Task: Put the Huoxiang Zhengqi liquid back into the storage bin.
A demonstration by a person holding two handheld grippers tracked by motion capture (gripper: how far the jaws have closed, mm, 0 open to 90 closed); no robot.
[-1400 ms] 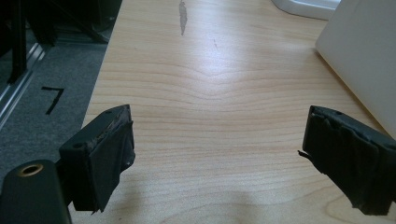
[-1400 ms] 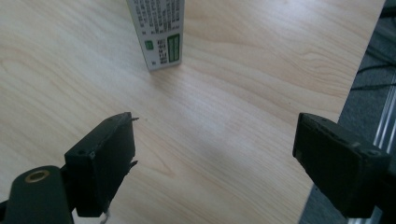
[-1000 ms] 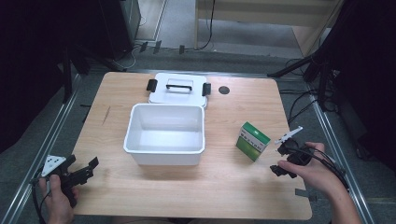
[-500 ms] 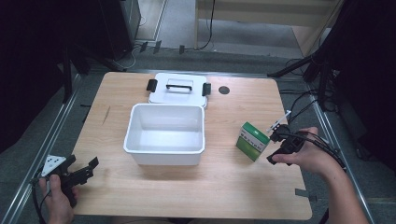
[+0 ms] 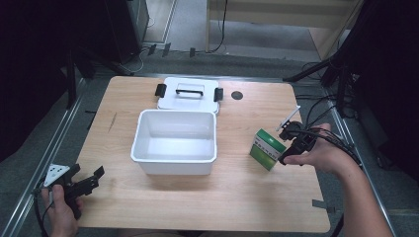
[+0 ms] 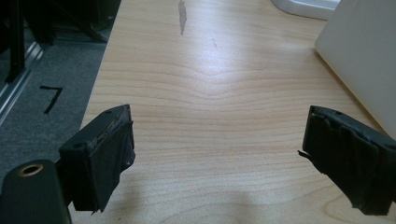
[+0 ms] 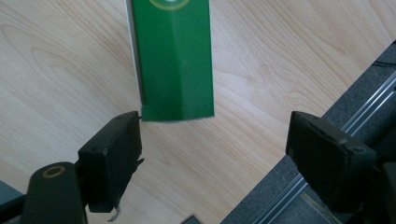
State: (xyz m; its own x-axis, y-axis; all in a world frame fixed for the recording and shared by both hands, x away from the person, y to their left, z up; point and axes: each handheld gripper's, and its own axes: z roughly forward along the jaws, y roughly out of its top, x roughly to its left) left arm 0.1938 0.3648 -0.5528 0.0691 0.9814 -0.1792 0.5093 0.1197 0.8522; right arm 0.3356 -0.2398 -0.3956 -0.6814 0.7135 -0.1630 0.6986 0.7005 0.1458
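Right gripper hovered with jaws spread, just closing a little, nothing pinched; green box just beyond them, right of white bin. Left gripper spread too, near-left on table.

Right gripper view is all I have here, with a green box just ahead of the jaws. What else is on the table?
Observer: An open white bin sits mid-table, left of the green box in the high view.
Operator: Is its lid on?
Observer: No, the lid lies flat behind the bin, handle up.
Operator: And the other gripper?
Observer: The left gripper is at the near left corner, jaws open over bare wood. The right gripper has just been closing a little. Its pads are not on the box, whose end is level with the jaw tips.
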